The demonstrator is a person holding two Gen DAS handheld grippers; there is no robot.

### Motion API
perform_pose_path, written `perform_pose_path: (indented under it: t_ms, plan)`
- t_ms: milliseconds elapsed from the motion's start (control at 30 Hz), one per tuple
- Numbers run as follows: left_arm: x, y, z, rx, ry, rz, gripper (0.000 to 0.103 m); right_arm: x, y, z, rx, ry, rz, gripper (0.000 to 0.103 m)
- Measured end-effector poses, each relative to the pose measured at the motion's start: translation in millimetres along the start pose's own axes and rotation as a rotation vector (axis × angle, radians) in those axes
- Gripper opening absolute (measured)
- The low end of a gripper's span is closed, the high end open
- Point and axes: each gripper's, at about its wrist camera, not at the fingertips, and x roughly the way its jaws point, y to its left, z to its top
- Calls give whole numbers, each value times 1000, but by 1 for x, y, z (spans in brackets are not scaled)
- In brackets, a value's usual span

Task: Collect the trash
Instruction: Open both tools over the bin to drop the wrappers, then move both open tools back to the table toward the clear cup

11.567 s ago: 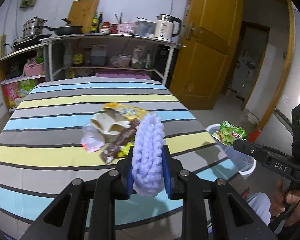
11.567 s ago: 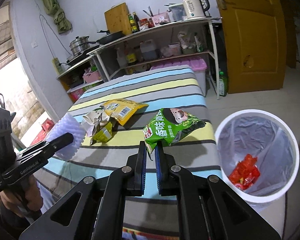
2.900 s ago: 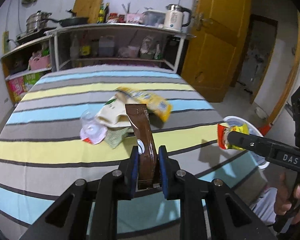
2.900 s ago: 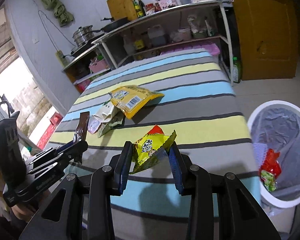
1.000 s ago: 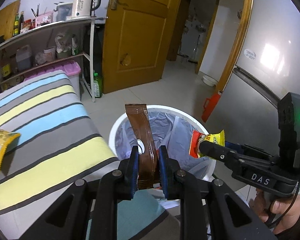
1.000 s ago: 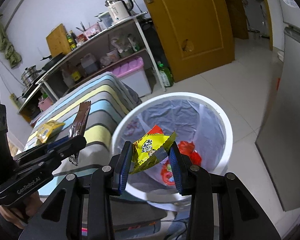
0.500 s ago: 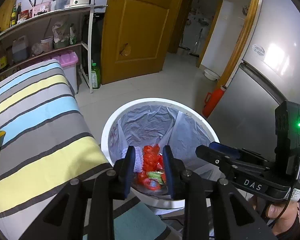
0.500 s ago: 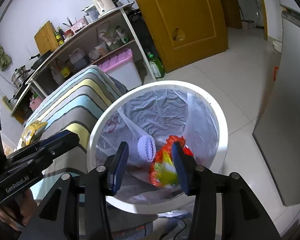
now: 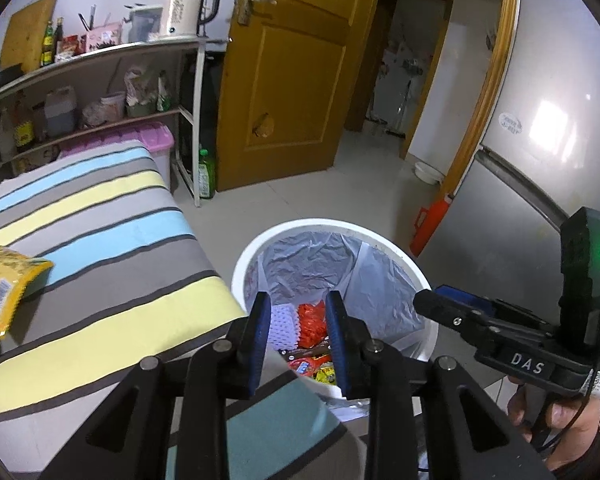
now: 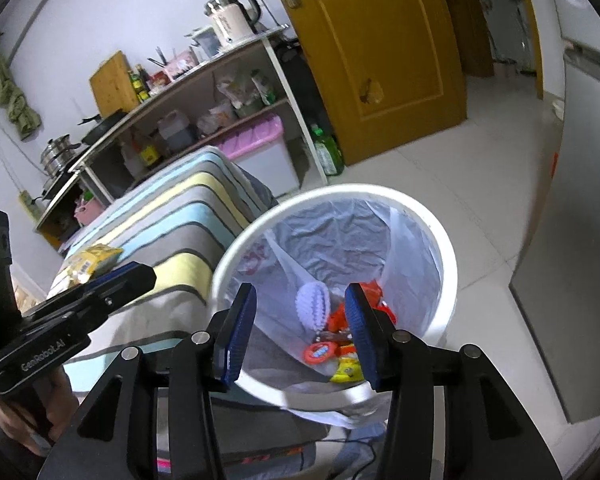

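left gripper point(image 9: 296, 320): jaws spread, empty, above bin | right gripper point(image 10: 300, 320): jaws spread, empty, above bin | white lined bin point(image 10: 444, 256): beside striped table point(image 9: 100, 232), holds wrappers point(image 10: 340, 344) | yellow packet point(image 9: 4, 280): on table

- White trash bin point(image 9: 396, 252) with a grey liner, below both grippers
- Red, orange and yellow wrappers point(image 10: 340, 344) plus lavender foam netting point(image 10: 314, 304) inside
- Grey, yellow and light-blue striped tablecloth point(image 9: 100, 240), left of the left gripper point(image 9: 296, 334)
- Blue pads point(image 10: 240, 336) on black fingers
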Motion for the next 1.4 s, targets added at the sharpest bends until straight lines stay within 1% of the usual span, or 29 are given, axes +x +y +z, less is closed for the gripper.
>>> perform_pose_path:
  t_ms: [200,467,667,867,1133,1367,1400]
  plan:
    - [-34,9,-4,-20,-57,30,29,-22,32,1,-59,-44,37,47]
    - [-78,25,-15,-42,-118,69,29,-35,72,-4,-126,-60,87,47]
    - [-103,39,-26,-66,-152,103,29,-40,98,-11,-167,-63,123,47]
    - [-124,60,-42,-96,-166,140,29,-40,127,-21,-218,-51,161,47]
    - [-142,93,-58,-148,-175,200,29,-30,157,-27,-275,-26,211,47]
    - [-157,131,-73,-211,-178,278,29,-11,186,-27,-334,-2,259,47]
    - [-158,136,-75,-220,-179,290,30,-8,190,-27,-341,4,263,49]
